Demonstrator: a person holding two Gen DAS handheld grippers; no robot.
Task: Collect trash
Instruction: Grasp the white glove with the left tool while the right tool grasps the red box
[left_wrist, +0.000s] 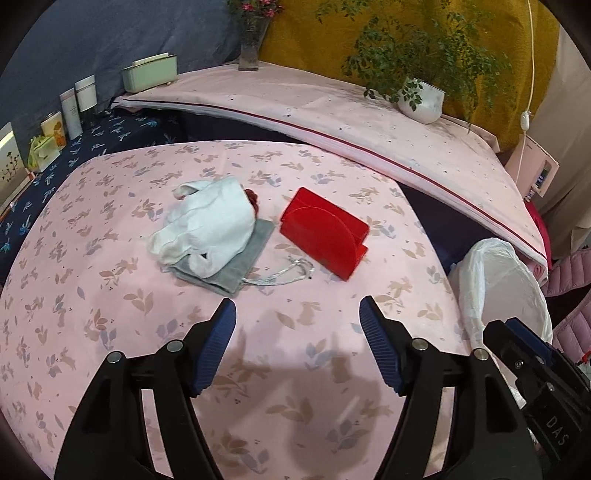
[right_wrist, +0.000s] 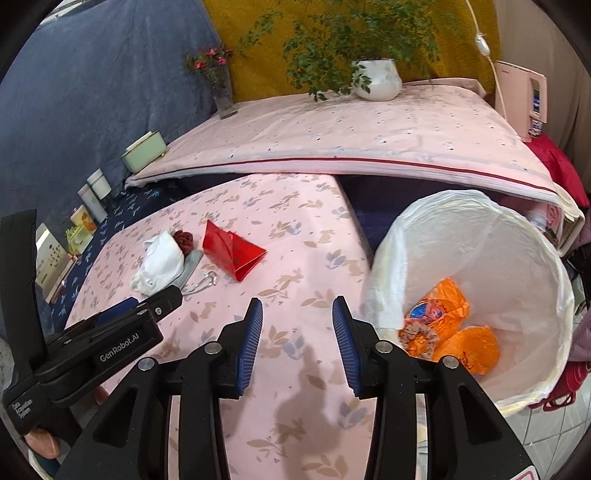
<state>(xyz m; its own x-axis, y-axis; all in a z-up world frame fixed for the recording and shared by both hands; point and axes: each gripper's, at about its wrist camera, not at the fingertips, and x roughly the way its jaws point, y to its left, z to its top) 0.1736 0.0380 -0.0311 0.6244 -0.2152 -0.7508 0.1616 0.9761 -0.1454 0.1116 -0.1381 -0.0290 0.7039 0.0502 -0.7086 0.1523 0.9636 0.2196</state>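
On the pink floral tablecloth (left_wrist: 110, 295) lie a red folded paper box (left_wrist: 325, 232), a crumpled white cloth (left_wrist: 210, 225) over a grey drawstring pouch (left_wrist: 225, 277), and a small dark red item (left_wrist: 252, 197) behind them. My left gripper (left_wrist: 298, 302) hovers open and empty just short of them. My right gripper (right_wrist: 297, 301) is open and empty over the table's right edge, beside a white-lined bin (right_wrist: 461, 195) that holds orange wrappers (right_wrist: 469, 347). The red box (right_wrist: 232, 251) and white cloth (right_wrist: 162, 258) lie ahead to its left.
A raised pink-covered ledge (left_wrist: 332, 110) runs behind the table with a potted plant (left_wrist: 424, 99), a flower vase (left_wrist: 251, 51) and a green box (left_wrist: 149, 74). Bottles and cartons (left_wrist: 74, 110) stand at the left on a dark blue cloth. A pink appliance (right_wrist: 524, 99) stands far right.
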